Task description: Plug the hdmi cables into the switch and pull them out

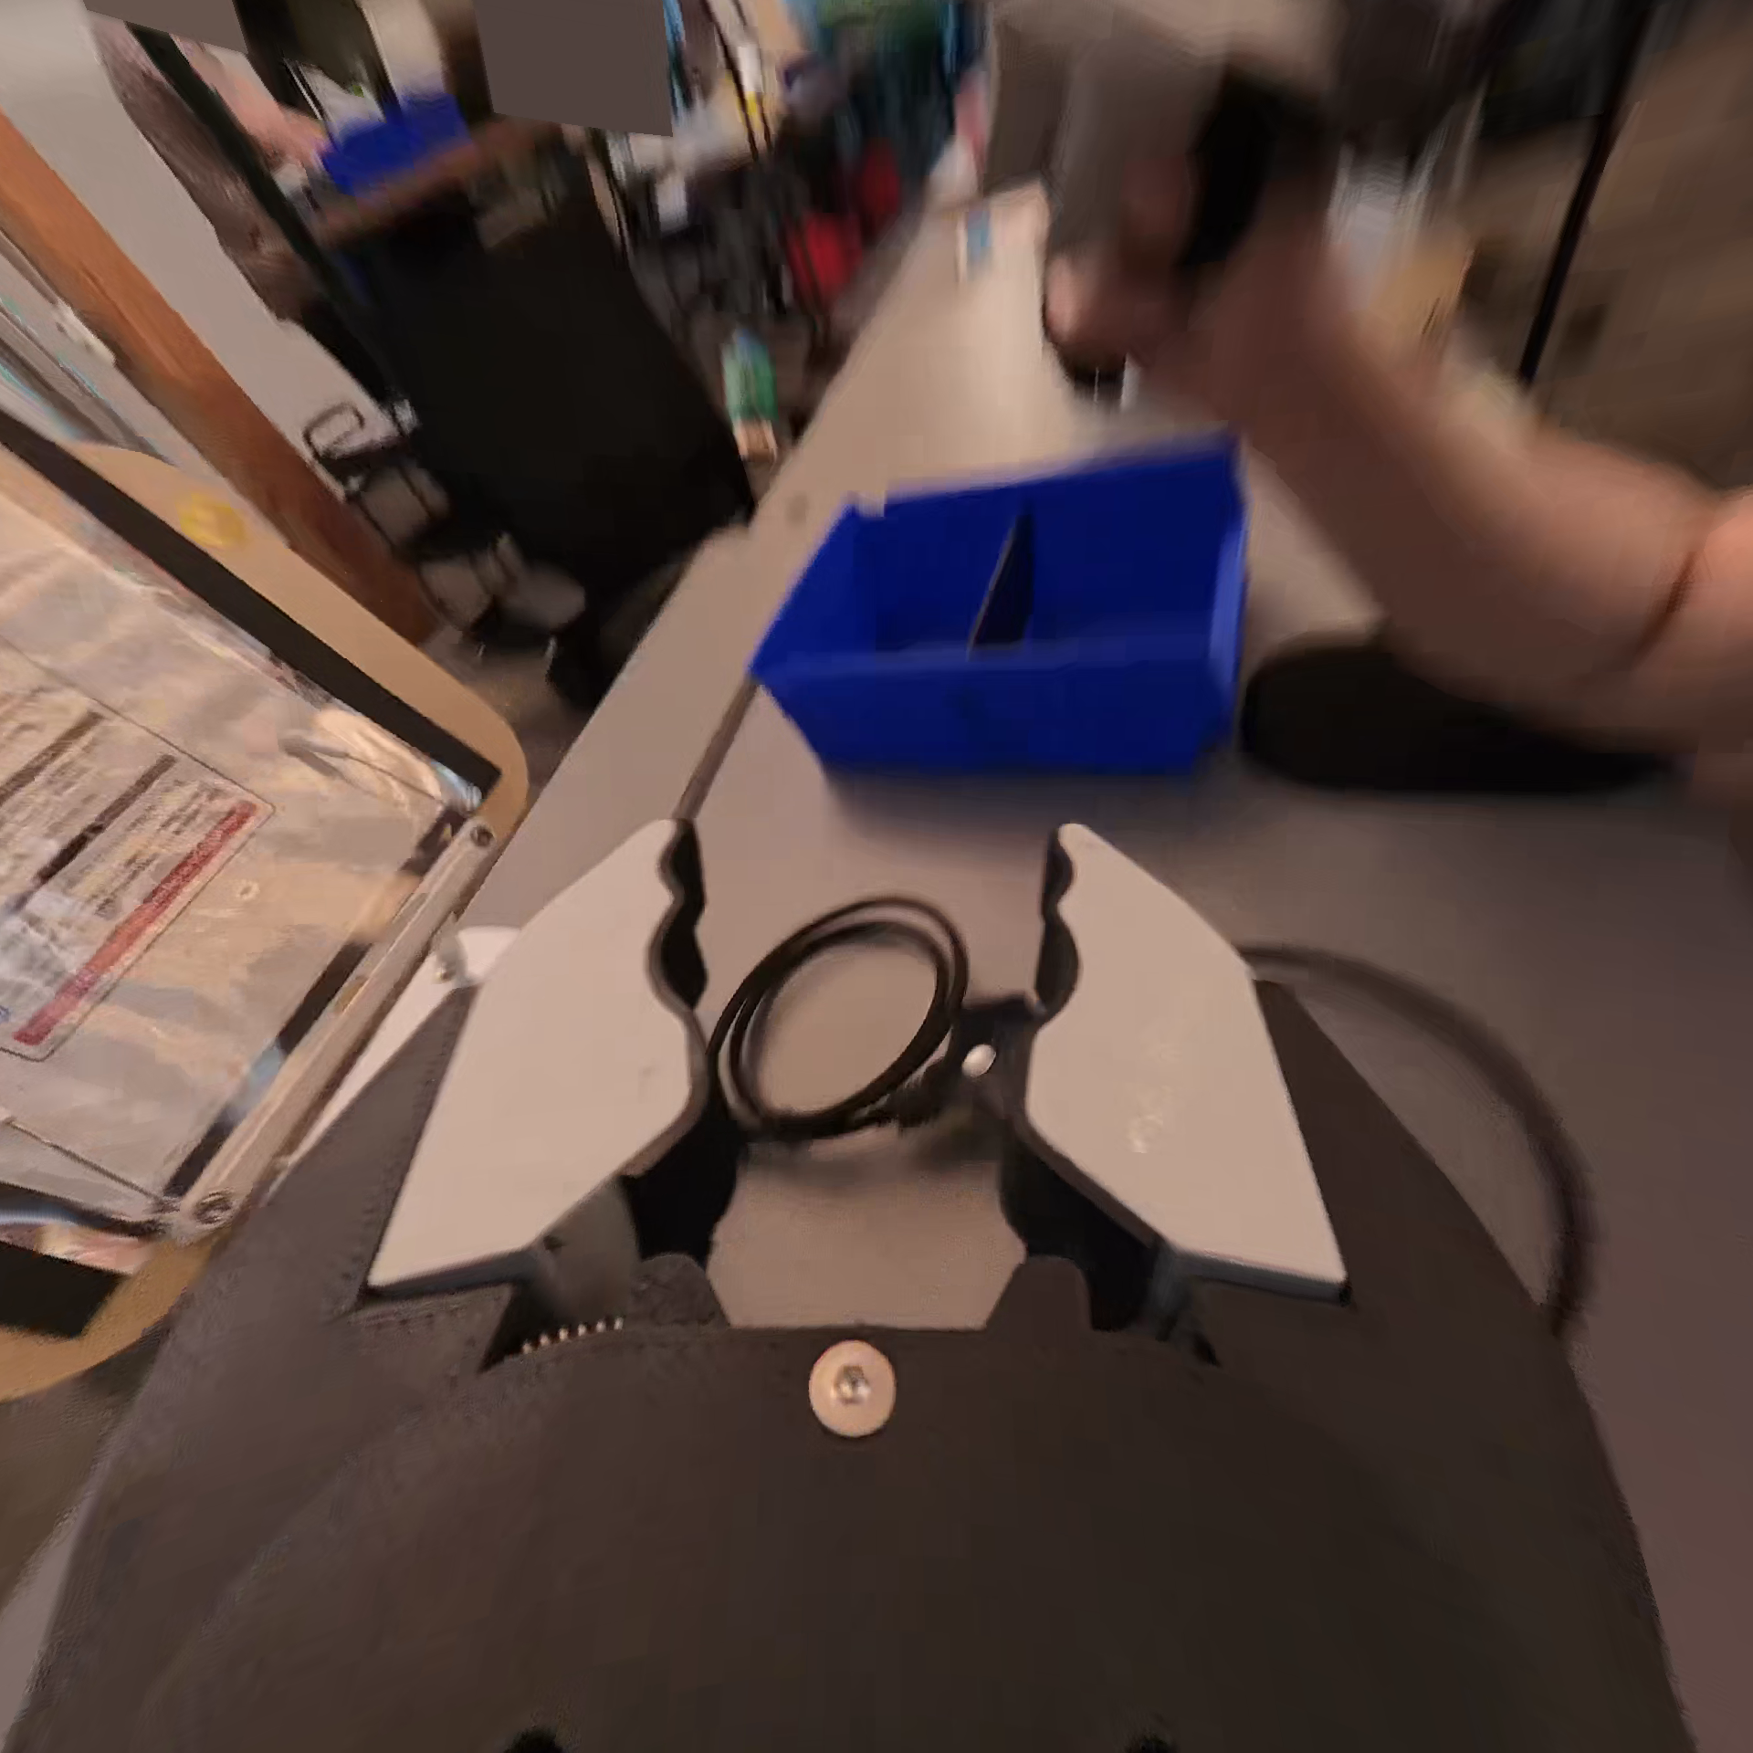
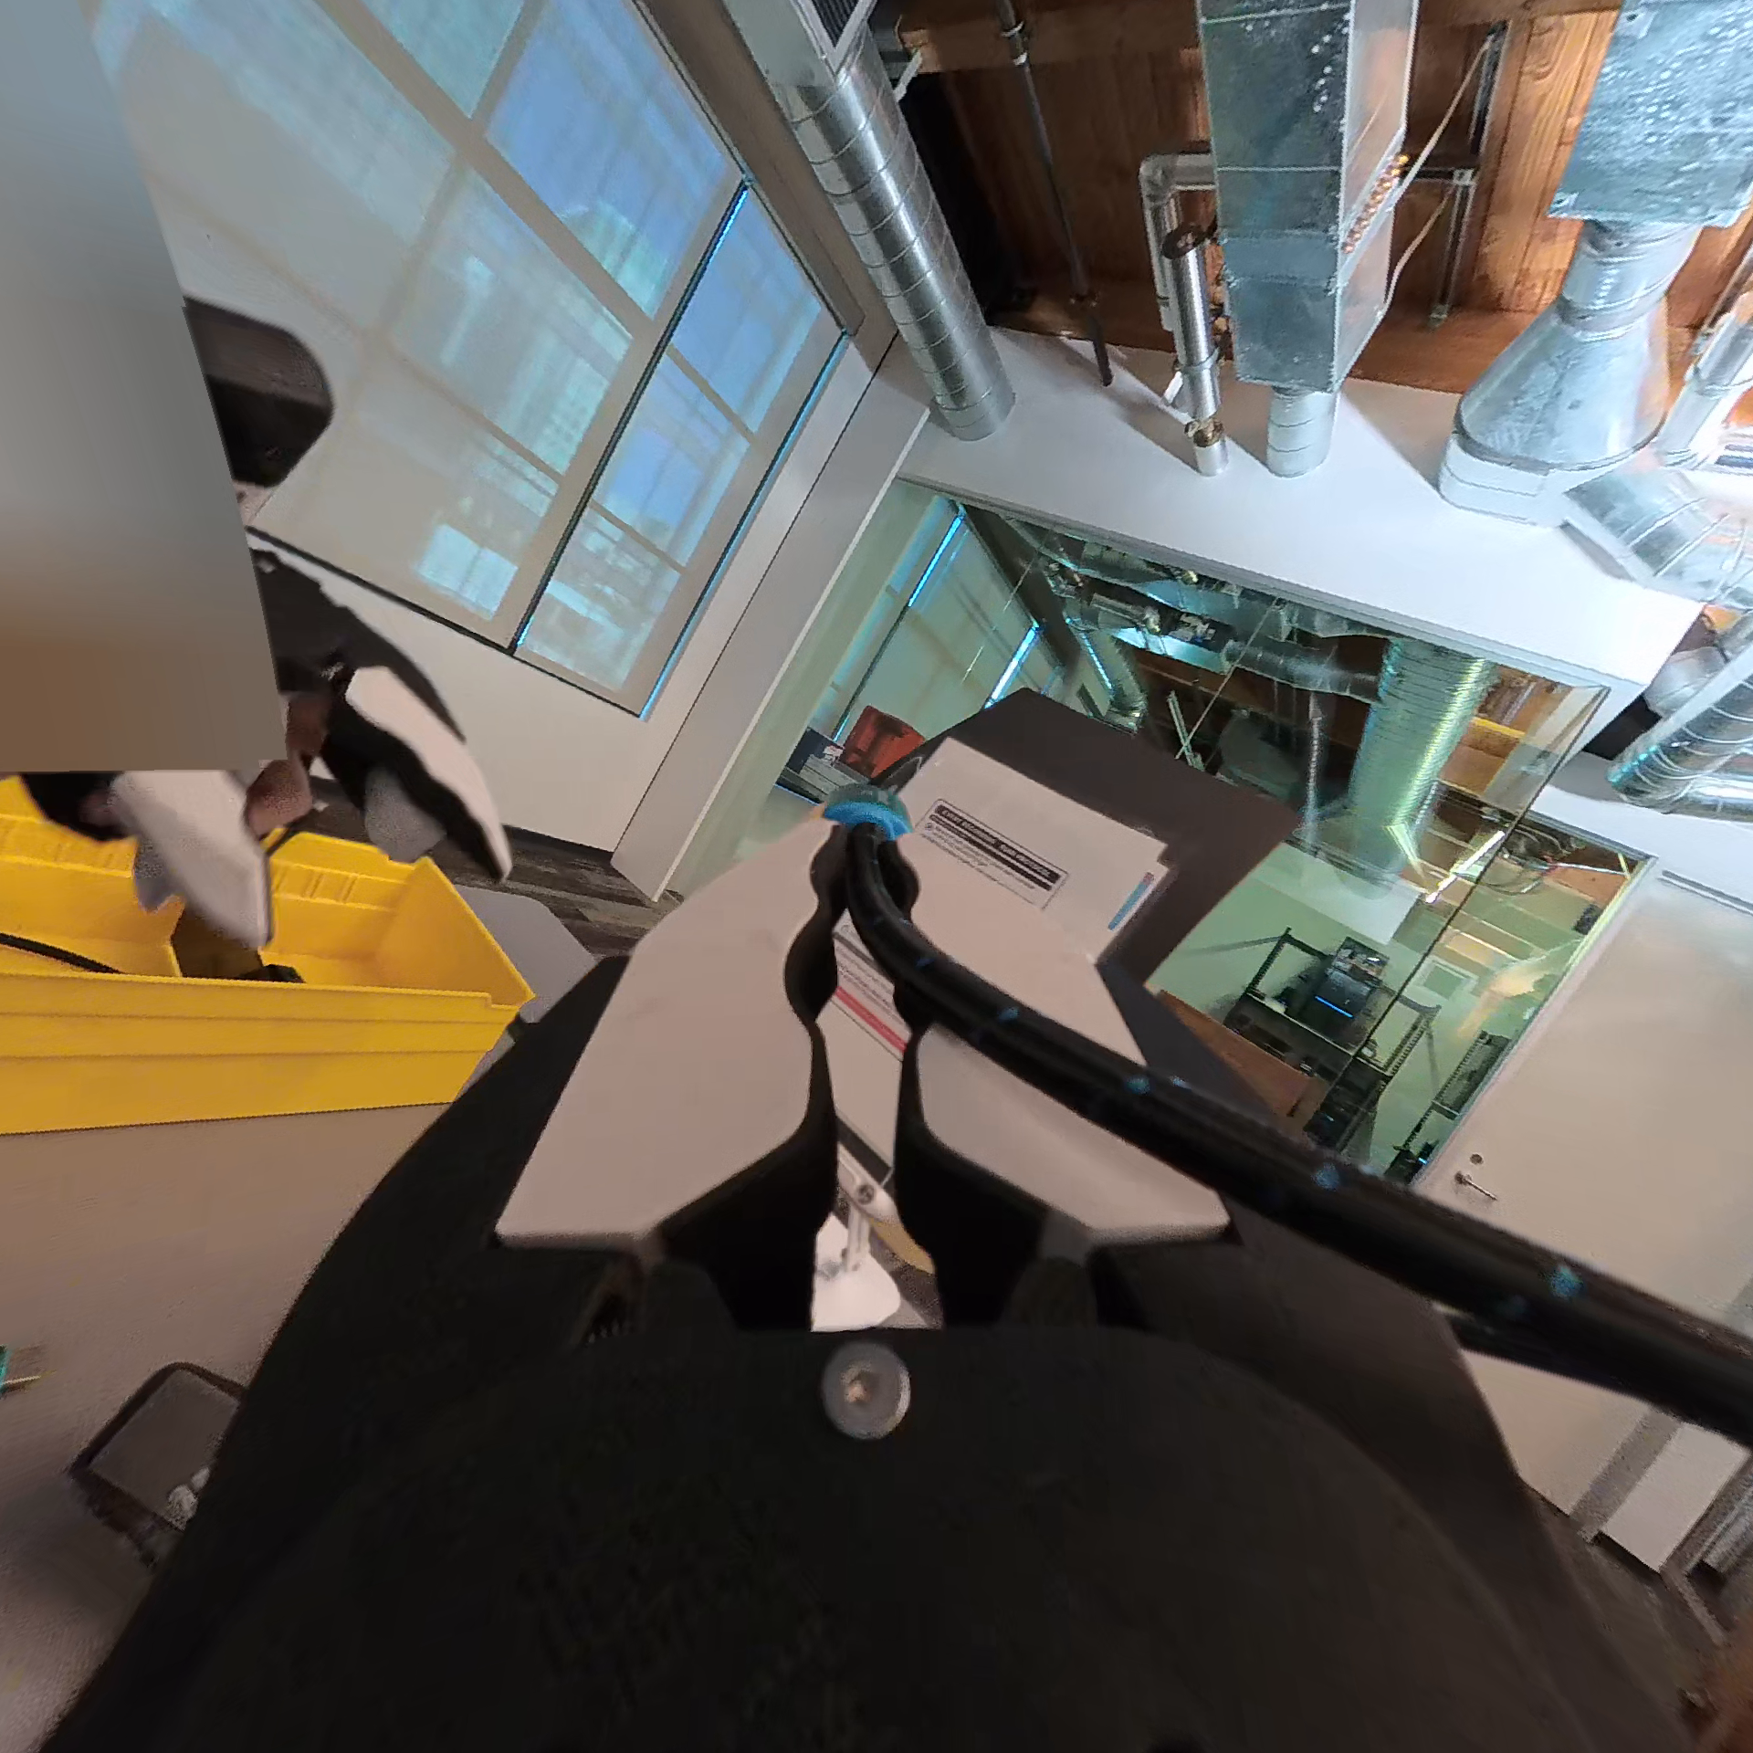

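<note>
The left gripper [image 1: 868, 844] hangs over the grey table [image 1: 1423, 949] with its jaws spread wide and nothing between them; a thin black cable coil [image 1: 839, 1015] lies on the tabletop below, near a blue divided bin [image 1: 1005, 702]. The right gripper [image 2: 858, 835] is tilted up toward the ceiling ducts, jaws clamped on a thick black HDMI cable [image 2: 1138, 1081] just behind its blue-tipped end. A yellow bin [image 2: 237, 1024] sits to its left.
</note>
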Action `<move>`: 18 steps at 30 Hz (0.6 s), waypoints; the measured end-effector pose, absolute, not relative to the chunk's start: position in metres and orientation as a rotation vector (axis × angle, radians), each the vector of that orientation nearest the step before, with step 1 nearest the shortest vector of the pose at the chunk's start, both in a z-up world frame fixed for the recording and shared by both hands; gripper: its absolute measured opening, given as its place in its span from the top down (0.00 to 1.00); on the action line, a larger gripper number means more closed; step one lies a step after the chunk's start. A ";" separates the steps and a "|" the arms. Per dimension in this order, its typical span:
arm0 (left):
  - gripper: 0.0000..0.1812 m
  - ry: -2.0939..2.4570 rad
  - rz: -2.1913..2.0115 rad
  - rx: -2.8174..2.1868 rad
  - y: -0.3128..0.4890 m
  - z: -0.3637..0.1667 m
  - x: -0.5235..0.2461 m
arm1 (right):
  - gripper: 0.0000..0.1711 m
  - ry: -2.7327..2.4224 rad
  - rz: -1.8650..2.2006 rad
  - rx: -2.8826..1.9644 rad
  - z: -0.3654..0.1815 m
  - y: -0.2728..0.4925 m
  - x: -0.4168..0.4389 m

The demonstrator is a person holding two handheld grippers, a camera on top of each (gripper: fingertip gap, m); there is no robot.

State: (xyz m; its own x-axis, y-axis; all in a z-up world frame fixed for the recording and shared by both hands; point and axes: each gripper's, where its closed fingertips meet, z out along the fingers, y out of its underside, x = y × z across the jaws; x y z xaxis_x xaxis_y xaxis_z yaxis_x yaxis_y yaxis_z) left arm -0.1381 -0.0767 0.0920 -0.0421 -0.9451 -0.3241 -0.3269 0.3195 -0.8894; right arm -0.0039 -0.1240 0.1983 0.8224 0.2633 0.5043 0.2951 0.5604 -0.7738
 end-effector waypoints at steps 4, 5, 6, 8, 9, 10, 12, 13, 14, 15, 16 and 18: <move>0.57 1.765 -0.601 -1.137 -0.100 0.051 -0.113 | 0.96 -0.598 -0.028 -0.964 0.211 -0.135 0.011; 0.58 1.829 -0.613 -1.137 -0.109 0.036 -0.109 | 0.96 -0.591 -0.019 -0.955 0.214 -0.139 0.014; 0.58 1.895 -0.605 -1.147 -0.116 0.019 -0.108 | 0.96 -0.584 -0.010 -0.947 0.218 -0.142 0.016; 0.57 1.997 -0.466 -1.162 -0.114 -0.019 -0.110 | 0.96 -0.564 0.007 -0.916 0.225 -0.149 0.021; 0.56 2.029 -0.396 -1.163 -0.111 -0.036 -0.111 | 0.96 -0.555 0.013 -0.906 0.227 -0.152 0.023; 0.57 2.050 -0.340 -1.167 -0.109 -0.051 -0.112 | 0.96 -0.551 0.017 -0.900 0.229 -0.154 0.024; 0.60 2.073 -0.237 -1.166 -0.103 -0.075 -0.112 | 0.96 -0.547 0.018 -0.892 0.231 -0.157 0.026; 0.61 2.073 -0.142 -1.143 -0.095 -0.084 -0.112 | 0.96 -0.547 0.016 -0.893 0.232 -0.158 0.026; 0.61 2.091 -0.067 -1.111 -0.090 -0.093 -0.113 | 0.96 -0.547 0.013 -0.901 0.232 -0.158 0.027; 0.62 2.126 0.001 -1.094 -0.086 -0.104 -0.115 | 0.96 -0.548 0.013 -0.907 0.232 -0.158 0.027; 0.62 2.171 0.088 -1.073 -0.082 -0.115 -0.119 | 0.96 -0.547 0.015 -0.910 0.232 -0.158 0.028; 0.59 2.225 0.241 -1.008 -0.070 -0.130 -0.125 | 0.96 -0.544 0.031 -0.921 0.231 -0.157 0.028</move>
State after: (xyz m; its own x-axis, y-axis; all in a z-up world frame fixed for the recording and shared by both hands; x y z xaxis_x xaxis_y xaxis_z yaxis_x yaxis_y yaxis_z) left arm -0.1253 -0.0701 -0.1300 -0.4739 -0.5977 -0.6466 -0.7221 0.6841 -0.1030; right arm 0.0277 -0.1572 0.2309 0.8649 0.2533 0.4333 0.2019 0.6148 -0.7624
